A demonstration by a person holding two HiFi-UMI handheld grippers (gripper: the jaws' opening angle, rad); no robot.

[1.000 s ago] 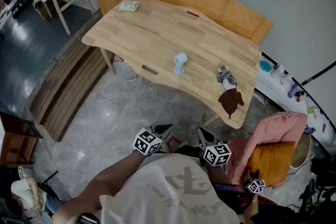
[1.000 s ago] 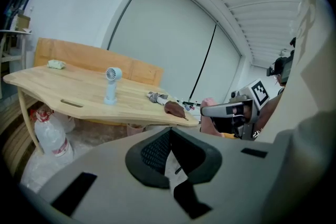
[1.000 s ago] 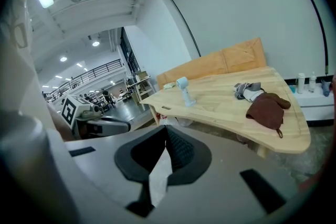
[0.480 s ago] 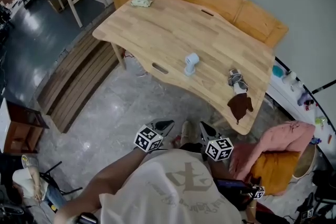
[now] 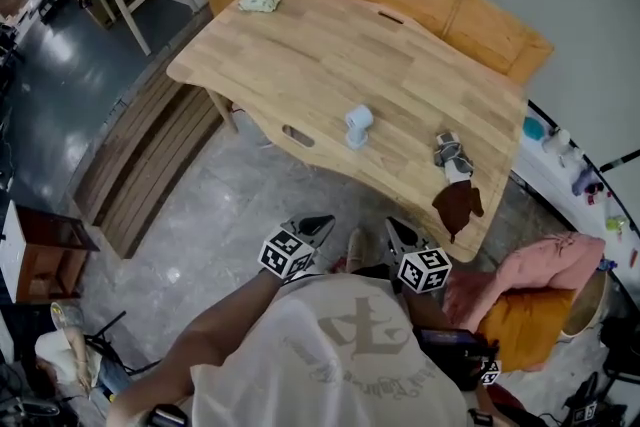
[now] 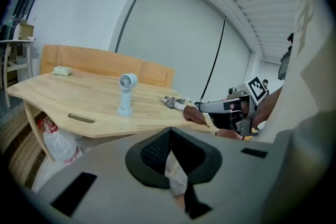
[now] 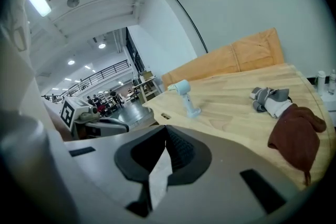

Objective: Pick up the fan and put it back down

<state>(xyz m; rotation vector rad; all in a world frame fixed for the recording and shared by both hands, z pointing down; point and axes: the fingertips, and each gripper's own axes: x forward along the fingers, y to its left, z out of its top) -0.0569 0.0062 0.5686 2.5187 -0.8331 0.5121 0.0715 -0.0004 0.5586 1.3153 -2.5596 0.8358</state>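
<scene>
A small light-blue hand fan [image 5: 357, 125] stands upright on its base near the front edge of the wooden table [image 5: 300, 55]. In the left gripper view the fan [image 6: 126, 93] is well ahead of me, and in the right gripper view the fan [image 7: 186, 94] is also out of reach. My left gripper [image 5: 315, 227] and right gripper [image 5: 397, 233] hang side by side over the floor, short of the table. Both have their jaws shut with nothing in them. The left gripper [image 6: 170, 136] and the right gripper [image 7: 167, 131] point toward the table.
A grey sock bundle [image 5: 450, 153] and a brown cloth [image 5: 458, 203] lie at the table's right end, and a pale packet [image 5: 258, 2] lies at the far left corner. A plastic bottle [image 6: 58, 141] sits under the table. A slatted bench [image 5: 150, 165] stands left, and a pink-draped chair [image 5: 540, 260] stands right.
Both grippers have moved a little forward toward the table, still shut and side by side. The fan has stayed where it was on the table.
</scene>
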